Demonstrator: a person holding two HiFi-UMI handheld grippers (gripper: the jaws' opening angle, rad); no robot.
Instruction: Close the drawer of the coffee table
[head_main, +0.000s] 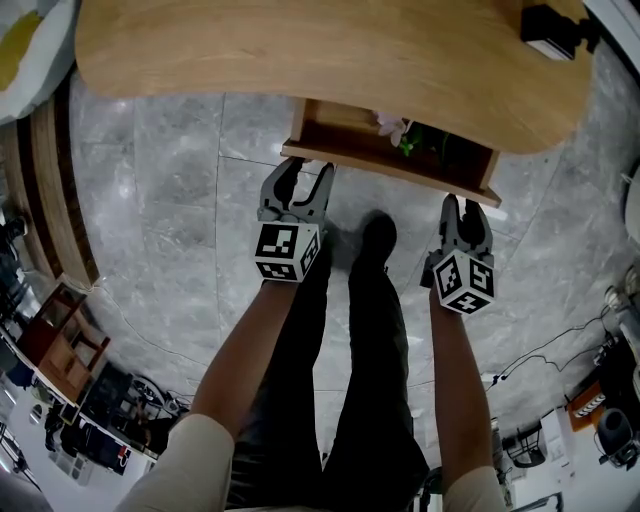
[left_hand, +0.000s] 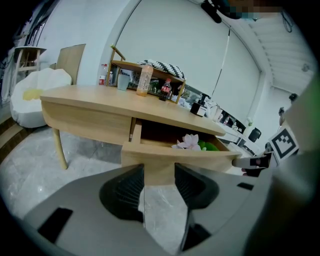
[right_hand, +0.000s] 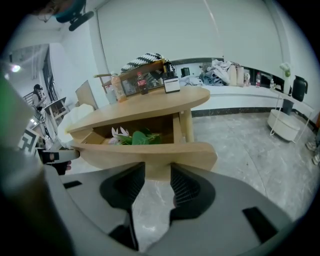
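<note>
Drawer (head_main: 390, 168) of pale wood stands open, flower (head_main: 390, 125) inside; left gripper (head_main: 305, 175) and right gripper (head_main: 463, 208) gape empty.

I see soft, even indoor light in all three views, without hard shadows. The grey floor (head_main: 170, 200) gives a weak shine. The inside of the drawer (head_main: 350, 128) under the worktop (head_main: 300, 50) is dark. Both gripper views bend strongly at the edges, with black corners there.
</note>
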